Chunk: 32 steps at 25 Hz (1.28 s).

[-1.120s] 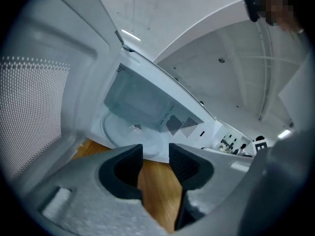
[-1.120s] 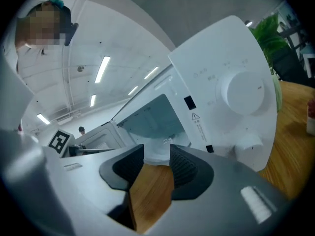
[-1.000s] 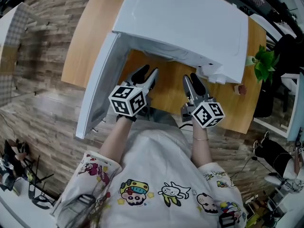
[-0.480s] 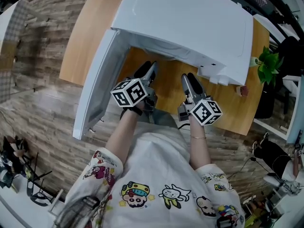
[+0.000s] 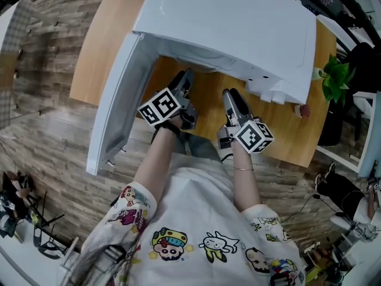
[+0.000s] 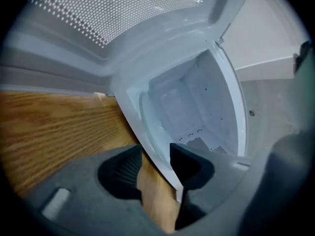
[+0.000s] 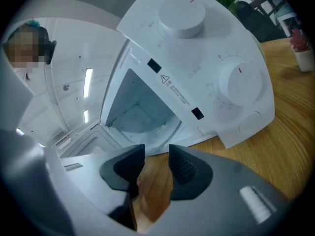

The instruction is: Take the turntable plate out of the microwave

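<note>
This looks like an office-like workroom, not a kitchen. A white boxy microwave [image 5: 238,22] sits on a light wooden desk [image 5: 110,28] above grey plank flooring [image 5: 47,142], with a leafy green potted plant [image 5: 334,79], black tripod stands [image 5: 27,210] and loose cables [image 5: 309,204] nearby.

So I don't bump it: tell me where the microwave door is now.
In the head view the open door stands left of the microwave, swung out past the table edge, just left of the left gripper.
</note>
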Each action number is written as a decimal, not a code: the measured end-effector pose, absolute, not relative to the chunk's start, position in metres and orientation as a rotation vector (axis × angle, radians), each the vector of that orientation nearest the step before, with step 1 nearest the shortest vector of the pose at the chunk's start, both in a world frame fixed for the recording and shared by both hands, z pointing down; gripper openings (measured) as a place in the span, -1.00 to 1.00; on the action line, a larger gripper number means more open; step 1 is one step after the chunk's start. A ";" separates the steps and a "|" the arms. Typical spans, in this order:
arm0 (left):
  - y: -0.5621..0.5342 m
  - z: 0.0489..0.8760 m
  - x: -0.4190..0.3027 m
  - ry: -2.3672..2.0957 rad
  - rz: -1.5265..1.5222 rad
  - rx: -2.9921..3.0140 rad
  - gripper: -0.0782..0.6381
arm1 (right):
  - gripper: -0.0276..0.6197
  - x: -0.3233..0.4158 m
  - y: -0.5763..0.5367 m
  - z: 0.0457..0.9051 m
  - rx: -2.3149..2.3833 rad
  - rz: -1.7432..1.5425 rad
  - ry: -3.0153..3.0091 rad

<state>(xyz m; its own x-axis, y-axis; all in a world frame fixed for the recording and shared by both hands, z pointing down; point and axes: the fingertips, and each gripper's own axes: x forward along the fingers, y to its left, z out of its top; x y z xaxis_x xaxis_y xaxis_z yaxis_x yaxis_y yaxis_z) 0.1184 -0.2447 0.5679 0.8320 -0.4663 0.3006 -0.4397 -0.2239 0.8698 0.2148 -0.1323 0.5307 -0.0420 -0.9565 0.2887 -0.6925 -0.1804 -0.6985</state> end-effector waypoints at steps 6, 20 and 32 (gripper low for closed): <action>-0.256 0.576 0.127 -0.682 -0.037 1.808 -0.30 | -0.45 0.214 -0.133 0.539 -1.887 -1.101 1.734; -0.264 0.578 0.138 -0.666 -0.061 1.750 -0.61 | -0.45 0.208 -0.134 0.544 -1.889 -1.135 1.745; -0.247 0.578 0.131 -0.652 -0.011 1.766 -0.61 | -0.46 0.203 -0.141 0.545 -1.889 -1.143 1.753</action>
<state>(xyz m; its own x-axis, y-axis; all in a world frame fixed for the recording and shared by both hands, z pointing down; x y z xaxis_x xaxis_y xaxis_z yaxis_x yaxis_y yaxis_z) 0.1313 -0.2467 0.5783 0.8431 -0.4302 0.3226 -0.4193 -0.1502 0.8953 0.2027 -0.1409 0.5453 -0.0736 -0.9403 0.3324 -0.6832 -0.1953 -0.7036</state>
